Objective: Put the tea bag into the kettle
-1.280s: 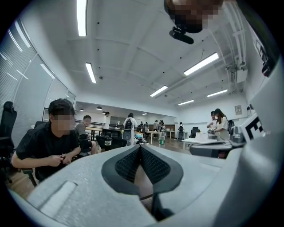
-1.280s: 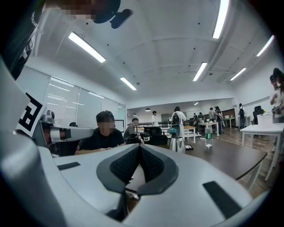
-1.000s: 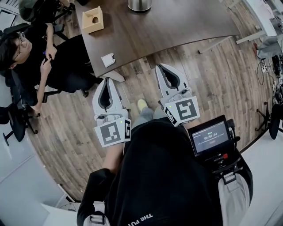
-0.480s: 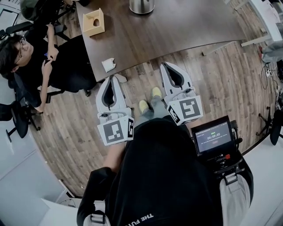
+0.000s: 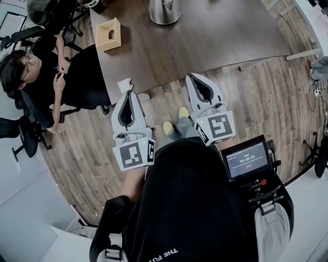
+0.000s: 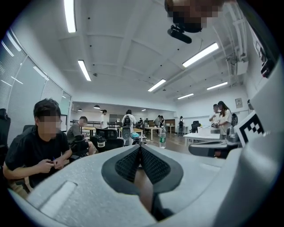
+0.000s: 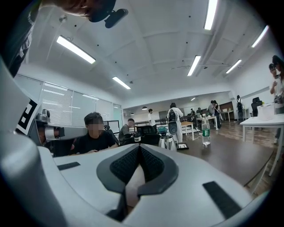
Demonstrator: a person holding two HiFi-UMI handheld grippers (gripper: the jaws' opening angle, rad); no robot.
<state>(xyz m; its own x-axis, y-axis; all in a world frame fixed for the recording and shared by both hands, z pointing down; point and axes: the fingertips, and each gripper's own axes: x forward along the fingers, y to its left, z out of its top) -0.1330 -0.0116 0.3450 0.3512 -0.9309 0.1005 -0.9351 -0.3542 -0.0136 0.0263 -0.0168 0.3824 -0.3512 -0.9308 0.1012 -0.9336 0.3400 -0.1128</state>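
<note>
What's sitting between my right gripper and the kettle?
Nothing. In the head view, only a bare stretch of the dark table lies between the right gripper and the kettle.

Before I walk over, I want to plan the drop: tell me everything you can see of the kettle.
The kettle is shiny silver metal, round-bodied and upright, on the far part of the dark wooden table. The head view's top edge cuts it off. Only the table touches it. Whether its lid is on cannot be told.
</note>
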